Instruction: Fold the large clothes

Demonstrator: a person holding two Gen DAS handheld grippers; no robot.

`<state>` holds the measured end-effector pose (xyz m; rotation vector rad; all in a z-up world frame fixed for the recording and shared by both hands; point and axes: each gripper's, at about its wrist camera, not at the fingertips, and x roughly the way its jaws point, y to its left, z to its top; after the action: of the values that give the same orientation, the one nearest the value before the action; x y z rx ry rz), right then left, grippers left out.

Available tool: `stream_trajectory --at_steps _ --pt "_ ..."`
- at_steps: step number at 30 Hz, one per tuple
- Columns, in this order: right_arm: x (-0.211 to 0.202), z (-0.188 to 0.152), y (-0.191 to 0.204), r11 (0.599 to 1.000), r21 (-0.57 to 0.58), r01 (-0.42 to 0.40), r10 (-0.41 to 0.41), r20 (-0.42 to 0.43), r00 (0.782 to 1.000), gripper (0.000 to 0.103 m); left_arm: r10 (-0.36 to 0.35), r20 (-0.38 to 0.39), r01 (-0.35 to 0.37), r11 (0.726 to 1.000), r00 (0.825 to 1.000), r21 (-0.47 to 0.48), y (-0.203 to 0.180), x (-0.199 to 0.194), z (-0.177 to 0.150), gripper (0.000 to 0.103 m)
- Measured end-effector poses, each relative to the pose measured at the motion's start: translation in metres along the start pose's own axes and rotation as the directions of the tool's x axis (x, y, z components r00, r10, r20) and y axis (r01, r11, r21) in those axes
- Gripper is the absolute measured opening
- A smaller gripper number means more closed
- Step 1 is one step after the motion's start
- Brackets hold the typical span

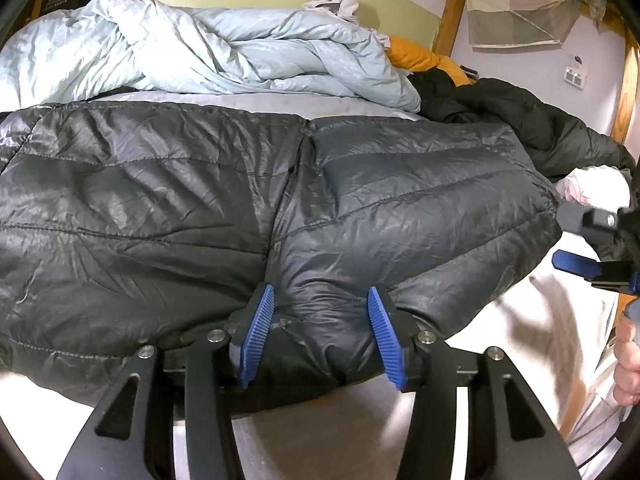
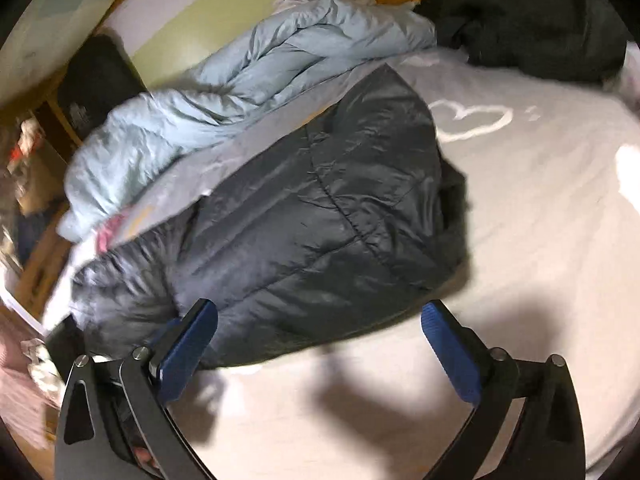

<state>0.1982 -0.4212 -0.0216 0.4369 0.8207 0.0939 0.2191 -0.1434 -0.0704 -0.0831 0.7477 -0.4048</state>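
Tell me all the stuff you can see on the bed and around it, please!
puffer jacket: one, dark grey, quilted, lying across the near part of the bed
duvet: one, pale blue, bunched up behind the jacket
dark coat: one, black-green, heaped at the far end of the bed
orange cloth: one, orange, between the duvet and the dark coat
white clothing: one crumpled piece, on top of the duvet
bed sheet: one, light grey with a white heart outline
wooden bed post: one, brown, behind the bed
left gripper: black with blue pads, jaws closed on the jacket's near edge
right gripper: black with blue pads, jaws wide open, holding nothing
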Motion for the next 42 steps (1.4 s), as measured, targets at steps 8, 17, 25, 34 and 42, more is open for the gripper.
stream_trajectory --at_steps 8,17,25,34,42 --pt "0.030 0.005 -0.038 0.973 0.231 -0.005 0.003 0.007 1.000 0.103 0.001 0.000 -0.001 1.000 1.000 0.021 -0.002 0.000 -0.001 0.054" --pt "0.052 -0.001 -0.031 0.958 0.273 -0.091 0.081 0.050 0.995 0.073 0.005 0.006 -0.005 0.999 1.000 0.038 -0.005 -0.001 -0.002 0.059" --pt "0.016 0.029 -0.003 1.000 0.010 0.006 -0.008 0.158 0.987 0.021 0.136 0.158 -0.165 0.968 0.978 0.187 -0.025 -0.041 0.011 0.063" --pt "-0.033 0.063 -0.049 0.931 0.032 0.365 -0.364 0.196 0.911 0.021 0.237 0.003 -0.237 0.972 0.972 0.002 0.046 -0.100 0.060 0.076" --pt "-0.053 0.063 -0.013 0.913 -0.090 0.398 -0.355 0.302 0.884 0.021 0.032 -0.205 -0.082 0.967 0.978 -0.241 0.098 -0.042 0.036 0.057"
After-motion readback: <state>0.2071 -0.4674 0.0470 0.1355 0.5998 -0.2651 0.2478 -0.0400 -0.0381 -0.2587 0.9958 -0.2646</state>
